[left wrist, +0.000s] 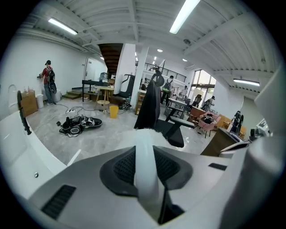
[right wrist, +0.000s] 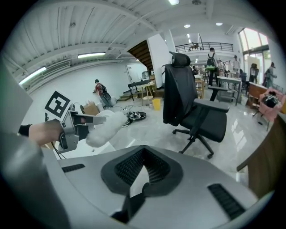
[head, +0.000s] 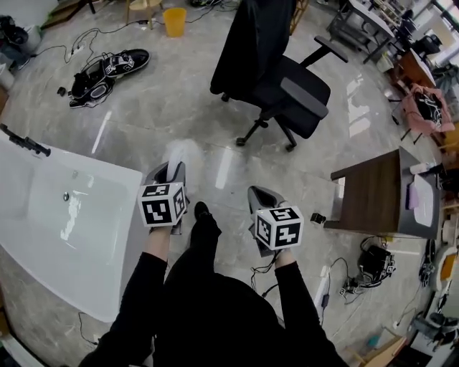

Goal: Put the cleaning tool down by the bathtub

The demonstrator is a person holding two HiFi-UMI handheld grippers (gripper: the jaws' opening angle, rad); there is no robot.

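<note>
Left gripper [head: 171, 175]: clamped on the white handle of the cleaning tool [head: 183, 153]. In the left gripper view I see the handle running up between both pads.
Cleaning tool: held clear of the floor, not laid down. Its fluffy white head sticks out past the jaws. In the right gripper view it points out level in front of the bathtub.
Tool's place: over bare floor, just beside the right-hand corner of the bathtub [head: 86, 163], not touching it as far as I can tell.
Right gripper [head: 259, 195]: jaws brought together at the tips, nothing between them. It sits beside the left one, a little apart.
Bathtub: white, at the left of the head view, with a black faucet [head: 25, 142] on its far rim.
Surroundings: black office chair [head: 280, 79] ahead on the floor, yellow bucket [head: 174, 21] well beyond it, wooden table [head: 373, 190] to the right.
</note>
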